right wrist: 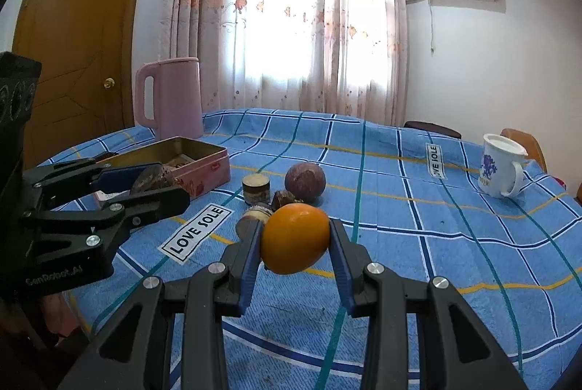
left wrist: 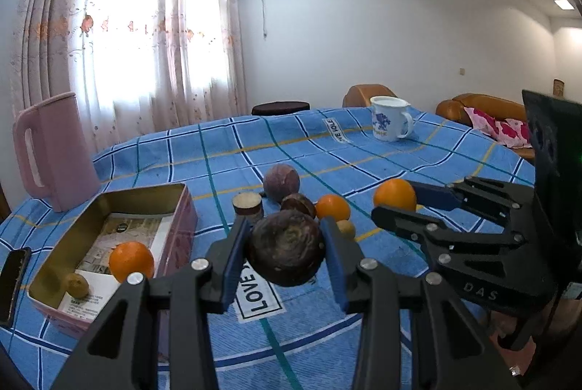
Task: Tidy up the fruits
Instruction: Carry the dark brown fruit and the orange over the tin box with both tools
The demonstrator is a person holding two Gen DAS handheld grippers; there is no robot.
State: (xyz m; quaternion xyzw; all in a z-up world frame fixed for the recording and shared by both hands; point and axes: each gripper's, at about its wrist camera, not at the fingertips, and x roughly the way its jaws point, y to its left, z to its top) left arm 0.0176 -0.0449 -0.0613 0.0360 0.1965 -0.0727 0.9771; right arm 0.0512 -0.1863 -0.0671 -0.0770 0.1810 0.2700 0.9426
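Note:
My left gripper point(left wrist: 287, 244) is shut on a dark brown passion fruit point(left wrist: 286, 248) and holds it above the blue cloth, right of the pink tin box point(left wrist: 174, 208). The box holds an orange point(left wrist: 131, 261) and a small yellow-green fruit point(left wrist: 77, 285). My right gripper point(right wrist: 294, 237) is shut on an orange point(right wrist: 294, 238); it shows in the left wrist view point(left wrist: 396, 204) too. On the cloth lie a purple round fruit point(left wrist: 281, 182), a dark fruit point(left wrist: 297, 204), another orange point(left wrist: 332, 207), a small tan fruit point(left wrist: 346, 229) and a cut cylinder piece point(left wrist: 248, 204).
A pink kettle point(left wrist: 54, 153) stands behind the box at the left. A white mug point(left wrist: 391, 118) stands at the far right of the table point(left wrist: 363, 335). A dark phone point(left wrist: 12, 284) lies at the left edge. Chairs and a sofa stand beyond the table.

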